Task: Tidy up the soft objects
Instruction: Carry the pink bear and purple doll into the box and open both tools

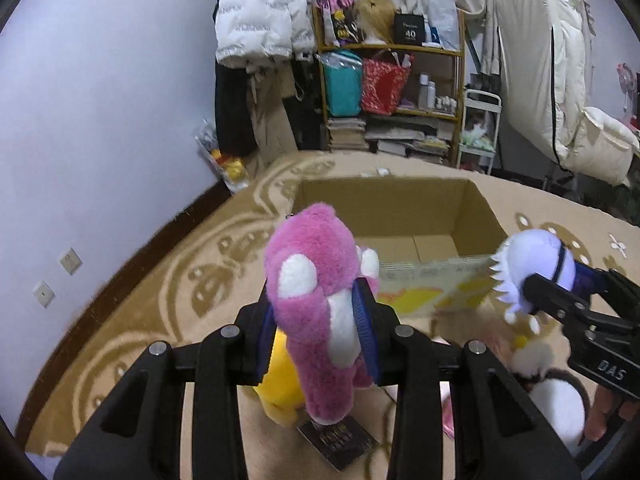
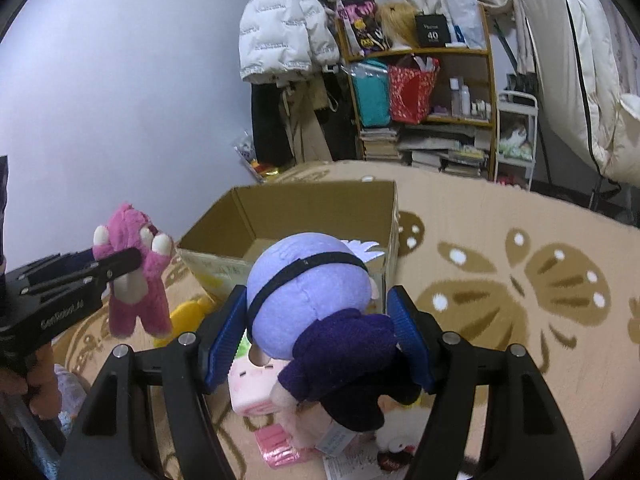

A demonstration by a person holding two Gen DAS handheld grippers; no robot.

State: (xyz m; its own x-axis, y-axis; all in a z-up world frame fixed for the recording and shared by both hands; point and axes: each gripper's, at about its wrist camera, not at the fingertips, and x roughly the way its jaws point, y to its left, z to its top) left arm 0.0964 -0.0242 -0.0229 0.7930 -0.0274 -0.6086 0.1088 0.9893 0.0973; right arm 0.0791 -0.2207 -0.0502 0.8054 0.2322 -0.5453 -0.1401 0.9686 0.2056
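Rug (image 1: 160,280) | left tongs (image 1: 318,320) clamp bear (image 1: 316,300) | right tongs (image 2: 320,336) clamp doll (image 2: 316,304)

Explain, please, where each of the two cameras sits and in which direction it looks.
Left wrist: sits on the left gripper, looks forward over the pink plush bear in its jaws toward the cardboard box; the right gripper shows at right.
Right wrist: sits on the right gripper, looks forward over the purple-headed doll in its jaws toward the box; the left gripper shows at left.
Shared: the box, both toys, the shelf.
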